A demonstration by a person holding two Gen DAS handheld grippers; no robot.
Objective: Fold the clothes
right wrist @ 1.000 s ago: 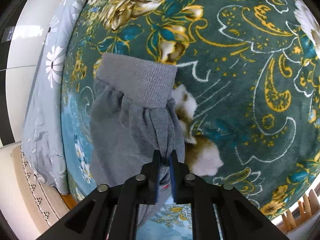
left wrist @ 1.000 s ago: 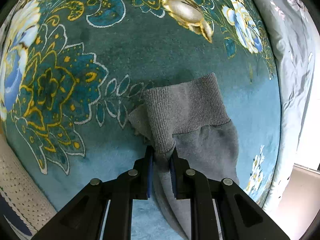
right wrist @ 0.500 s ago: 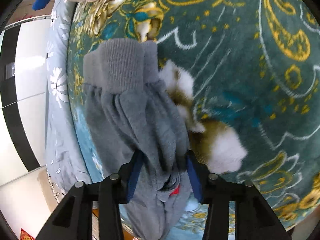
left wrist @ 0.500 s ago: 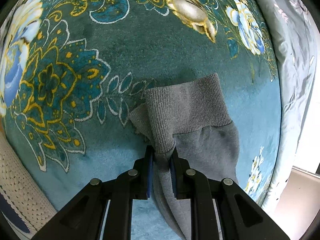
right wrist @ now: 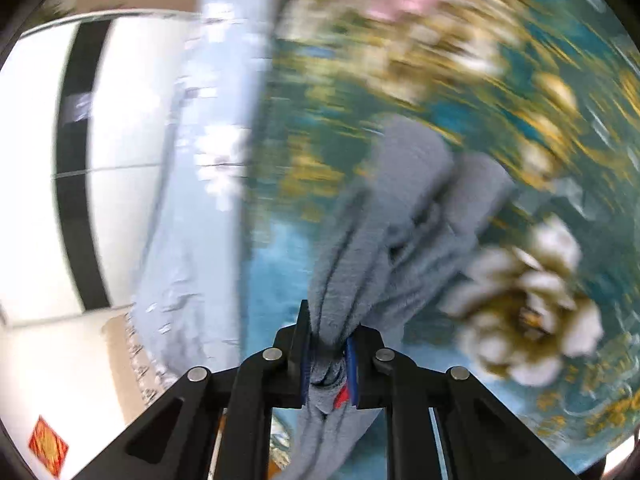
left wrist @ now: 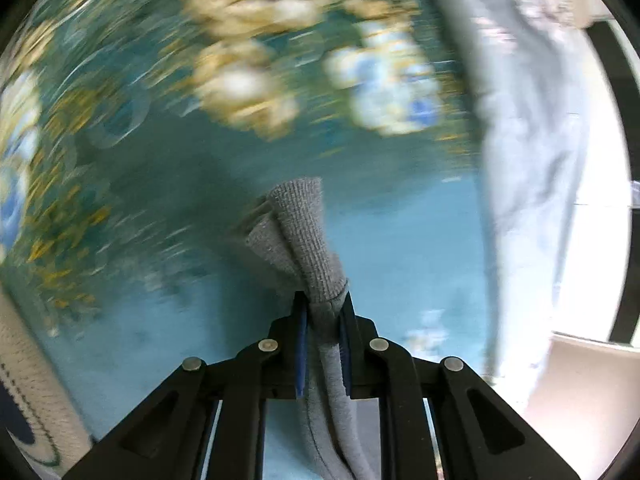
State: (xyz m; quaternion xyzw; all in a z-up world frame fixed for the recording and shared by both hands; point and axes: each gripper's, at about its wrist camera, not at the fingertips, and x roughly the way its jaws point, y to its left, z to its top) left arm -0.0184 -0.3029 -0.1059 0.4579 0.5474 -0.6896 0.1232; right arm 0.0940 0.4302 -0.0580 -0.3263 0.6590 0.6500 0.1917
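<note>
Both your tongs have come up off the bed, and the soft grey knitted garment with ribbed cuffs that lay flat on the teal floral blanket half a second ago now hangs bunched from them. Your left tongs are clamped narrowly on a gathered ribbed cuff, which stands up just ahead of the tips. Your right tongs opened wide a moment ago and are closing again on a thick wad of the same cloth (a red tag shows between the pads). The blanket streaks with blur below. By my reading, you have regripped and are lifting to carry one end over for a fold.
</note>
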